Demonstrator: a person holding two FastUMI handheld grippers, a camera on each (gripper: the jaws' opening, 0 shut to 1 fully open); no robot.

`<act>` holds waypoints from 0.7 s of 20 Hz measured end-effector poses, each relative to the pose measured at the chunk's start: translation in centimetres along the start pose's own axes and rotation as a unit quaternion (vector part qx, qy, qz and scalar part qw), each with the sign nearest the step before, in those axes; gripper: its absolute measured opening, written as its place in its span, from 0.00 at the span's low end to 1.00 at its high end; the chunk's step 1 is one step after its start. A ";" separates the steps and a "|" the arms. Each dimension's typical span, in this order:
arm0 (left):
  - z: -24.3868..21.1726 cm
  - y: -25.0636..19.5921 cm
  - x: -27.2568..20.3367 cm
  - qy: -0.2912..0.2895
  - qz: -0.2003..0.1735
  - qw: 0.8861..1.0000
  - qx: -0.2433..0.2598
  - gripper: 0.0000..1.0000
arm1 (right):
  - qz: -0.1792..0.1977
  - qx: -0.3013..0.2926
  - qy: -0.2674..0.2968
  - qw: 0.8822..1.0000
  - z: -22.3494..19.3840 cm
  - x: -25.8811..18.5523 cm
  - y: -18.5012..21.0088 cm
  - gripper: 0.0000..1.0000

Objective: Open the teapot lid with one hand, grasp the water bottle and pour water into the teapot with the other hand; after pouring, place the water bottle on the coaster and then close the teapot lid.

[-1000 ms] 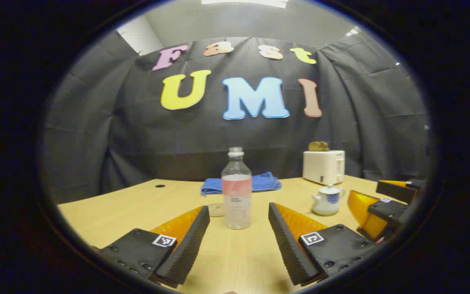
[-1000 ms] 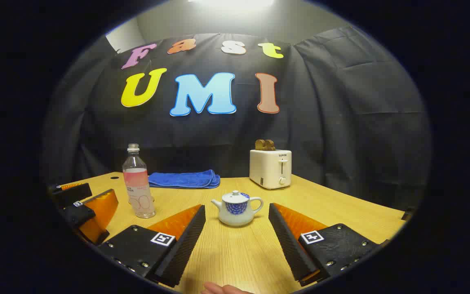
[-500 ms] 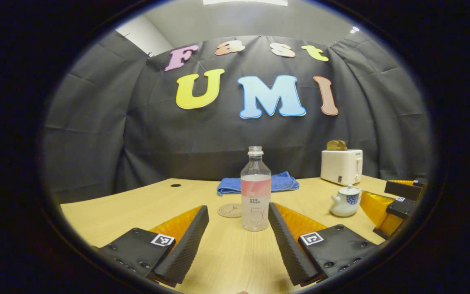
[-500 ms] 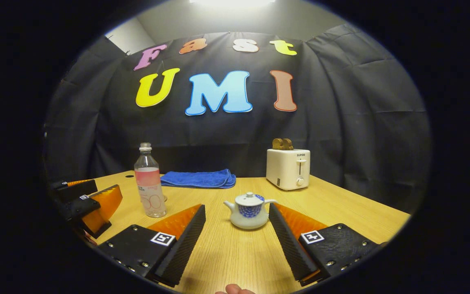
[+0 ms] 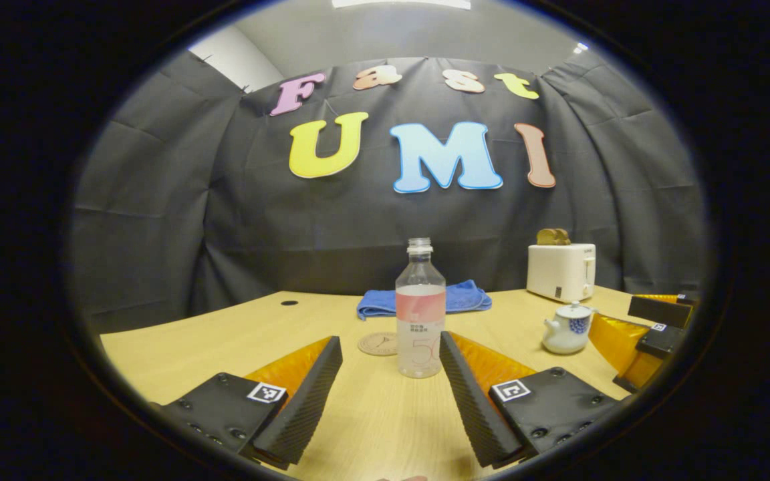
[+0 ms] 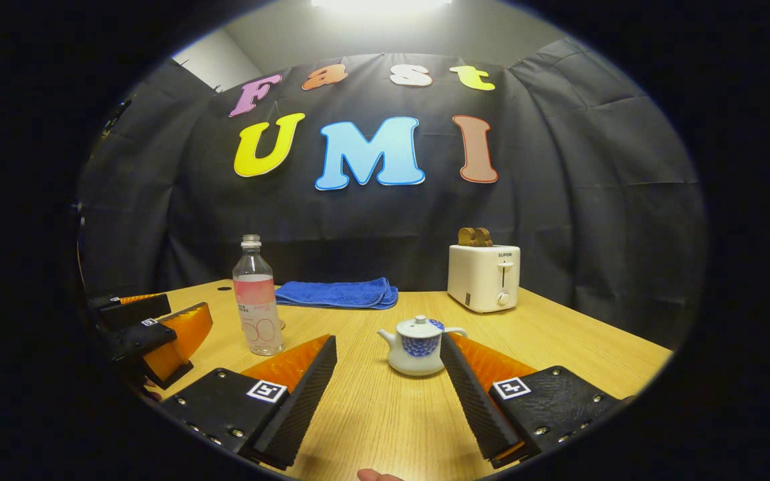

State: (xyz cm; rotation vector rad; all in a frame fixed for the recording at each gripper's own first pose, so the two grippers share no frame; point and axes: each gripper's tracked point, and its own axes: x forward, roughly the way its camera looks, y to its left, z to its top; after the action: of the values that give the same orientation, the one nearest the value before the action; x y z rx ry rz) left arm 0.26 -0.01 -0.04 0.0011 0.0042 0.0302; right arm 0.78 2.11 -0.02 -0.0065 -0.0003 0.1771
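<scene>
Low, side-by-side, facing table [image 5: 224, 334]

A white toaster [image 6: 483, 277] is seen standing upright toward the back of the pale wooden worktop [image 6: 559, 341], with brown slices of toast [image 6: 474, 236] held in its slots. To the left of the toaster, well apart from it, a folded blue towel [image 6: 336, 293] is laid flat. Farther left of the toaster, beyond the towel, a small dark hole [image 5: 288, 303] is set in the worktop.
</scene>
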 end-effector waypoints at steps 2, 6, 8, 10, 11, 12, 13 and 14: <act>-0.1 -0.5 0.1 0.001 -0.013 1.000 0.000 1.00 | 0.000 0.000 0.000 1.000 0.0 0.0 0.0 0.96; 0.1 -1.2 0.3 -0.003 -0.035 0.999 -0.002 1.00 | -0.008 0.000 0.000 1.000 0.0 0.0 -0.2 0.96; 0.1 -1.2 0.3 -0.003 -0.034 0.999 -0.001 1.00 | -0.011 -0.001 0.000 1.000 0.0 0.0 -0.3 0.96; 0.2 -1.2 0.3 -0.005 -0.037 0.999 -0.002 1.00 | -0.022 0.001 0.001 1.000 0.1 0.2 -0.9 0.96; 0.2 -1.5 0.5 -0.005 -0.041 0.999 -0.002 1.00 | -0.022 0.004 0.001 1.000 0.1 0.3 -0.9 0.94; 0.2 -1.7 0.7 -0.004 -0.044 0.999 -0.003 1.00 | -0.024 0.008 0.005 1.000 -0.1 0.7 -1.1 0.90; 0.2 -1.8 1.0 -0.003 -0.047 0.999 -0.006 1.00 | -0.026 0.009 0.011 1.000 -0.3 1.1 -1.2 0.89; 0.0 -2.2 1.2 0.001 -0.054 0.998 -0.012 1.00 | -0.028 0.008 0.017 0.999 -0.4 1.6 -1.6 0.89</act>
State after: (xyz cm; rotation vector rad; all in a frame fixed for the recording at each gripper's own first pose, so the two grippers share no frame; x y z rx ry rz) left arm 1.52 -2.15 -0.01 -0.0224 0.0050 -0.0778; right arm 2.62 0.84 -0.40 0.0065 0.0349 0.1204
